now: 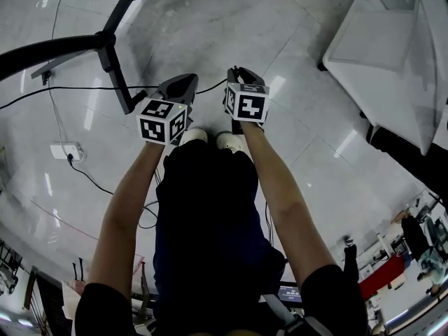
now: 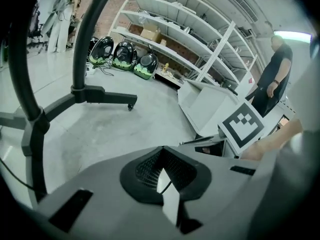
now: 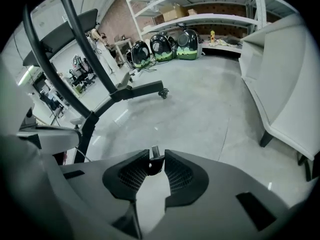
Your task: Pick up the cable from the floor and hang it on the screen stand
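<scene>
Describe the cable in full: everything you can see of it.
The cable is thin and black, ending in a dark plug with a small metal tip. The right gripper clamps that plug between its fingers, tip pointing up. The left gripper, closed, pinches a thin stretch of it. In the head view a short span runs between the two grippers, held above the floor.

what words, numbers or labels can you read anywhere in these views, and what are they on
No readable text in any view.
Left marker cube: black and white squares only, no letters or digits.
Right marker cube: the same kind of pattern, no letters or digits.
Cardboard box on the shelving: any print is too small to read.
</scene>
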`<state>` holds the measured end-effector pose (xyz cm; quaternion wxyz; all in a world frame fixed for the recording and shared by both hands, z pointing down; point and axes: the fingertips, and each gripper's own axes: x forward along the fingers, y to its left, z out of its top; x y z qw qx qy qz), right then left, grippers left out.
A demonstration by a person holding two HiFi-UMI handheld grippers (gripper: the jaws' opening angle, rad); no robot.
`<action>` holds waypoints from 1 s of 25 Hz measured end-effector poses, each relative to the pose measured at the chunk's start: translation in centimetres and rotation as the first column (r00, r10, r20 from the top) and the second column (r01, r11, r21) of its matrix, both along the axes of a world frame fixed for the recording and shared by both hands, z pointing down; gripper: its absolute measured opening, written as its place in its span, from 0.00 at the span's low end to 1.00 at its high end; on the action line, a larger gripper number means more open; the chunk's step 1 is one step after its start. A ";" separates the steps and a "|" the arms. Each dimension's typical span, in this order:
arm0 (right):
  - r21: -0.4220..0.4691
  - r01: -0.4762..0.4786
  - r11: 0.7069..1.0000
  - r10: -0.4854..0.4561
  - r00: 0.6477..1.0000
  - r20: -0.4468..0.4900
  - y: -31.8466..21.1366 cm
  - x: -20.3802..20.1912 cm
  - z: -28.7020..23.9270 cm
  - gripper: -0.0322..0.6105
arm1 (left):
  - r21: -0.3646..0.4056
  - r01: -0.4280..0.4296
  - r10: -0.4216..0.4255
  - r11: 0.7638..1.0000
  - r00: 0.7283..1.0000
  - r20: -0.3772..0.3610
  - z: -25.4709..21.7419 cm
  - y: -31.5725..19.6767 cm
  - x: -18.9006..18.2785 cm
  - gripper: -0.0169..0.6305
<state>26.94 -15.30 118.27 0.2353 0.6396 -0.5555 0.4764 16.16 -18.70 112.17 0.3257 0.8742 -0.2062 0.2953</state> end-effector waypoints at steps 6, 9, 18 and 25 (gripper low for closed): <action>0.027 0.024 0.999 -0.024 1.000 -0.012 -1.4 -0.5 -6.3 0.22 | 0.019 0.026 -0.025 0.999 1.000 -0.012 -5.9 -1.5 -0.1 0.03; 0.039 0.031 0.999 -0.030 0.999 -0.018 -1.6 -0.6 -9.4 0.22 | 0.024 0.026 -0.025 0.999 1.000 -0.014 -8.6 -1.5 -0.4 0.03; 0.042 0.049 0.998 -0.048 0.999 -0.022 -1.0 -0.8 -17.8 0.22 | 0.028 0.021 -0.021 0.999 1.000 -0.006 -16.5 -0.5 -1.2 0.03; 0.054 0.069 0.996 -0.068 0.997 -0.023 -0.1 -0.8 -23.6 0.22 | 0.027 0.031 -0.031 0.999 1.000 0.002 -22.0 0.5 -1.8 0.03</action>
